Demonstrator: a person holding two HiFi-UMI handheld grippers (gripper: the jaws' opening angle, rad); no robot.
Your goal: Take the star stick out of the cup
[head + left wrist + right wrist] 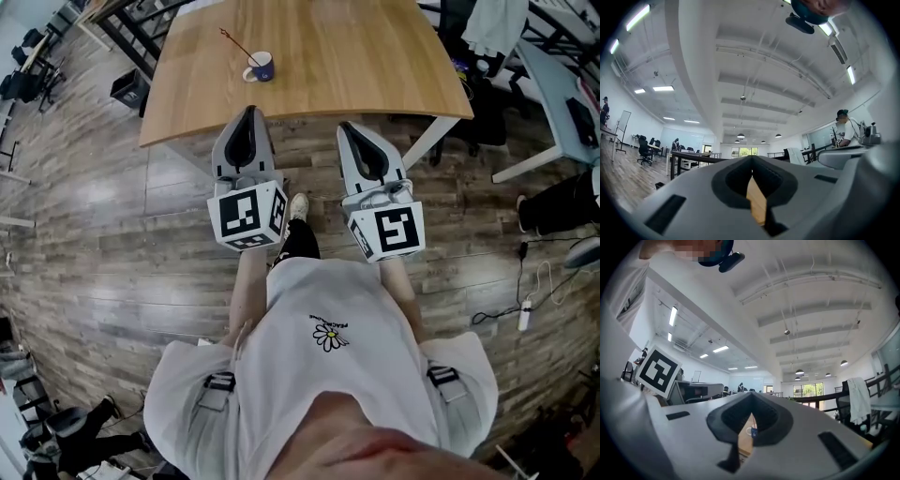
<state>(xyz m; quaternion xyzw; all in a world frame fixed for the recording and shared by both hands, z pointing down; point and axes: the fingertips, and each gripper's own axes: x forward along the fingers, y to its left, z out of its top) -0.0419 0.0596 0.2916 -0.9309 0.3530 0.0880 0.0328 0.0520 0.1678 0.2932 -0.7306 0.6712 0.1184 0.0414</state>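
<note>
- You stand at the near edge of a wooden counter with a claw in each hand. Both are held over the plank floor, just short of the counter's edge.
- Your left claw has its jaws pressed together with nothing between them. The left gripper view shows the dark pads meeting at the tip, with only a sliver of counter wood in the slit beneath.
- Your right claw is likewise closed and empty, its pads joined at the tip.
- The blue cup stands upright on the left part of the counter, its pale handle turned to the left. It is well apart from both claws and roughly ahead of the left one.
- The star stick sits in the cup, a thin red rod leaning out over the rim, up and to the left in the head view. Its far end is too small to make out.
- In the right gripper view, the cup shows small through the slit below the joined pads, out across the counter.
</note>
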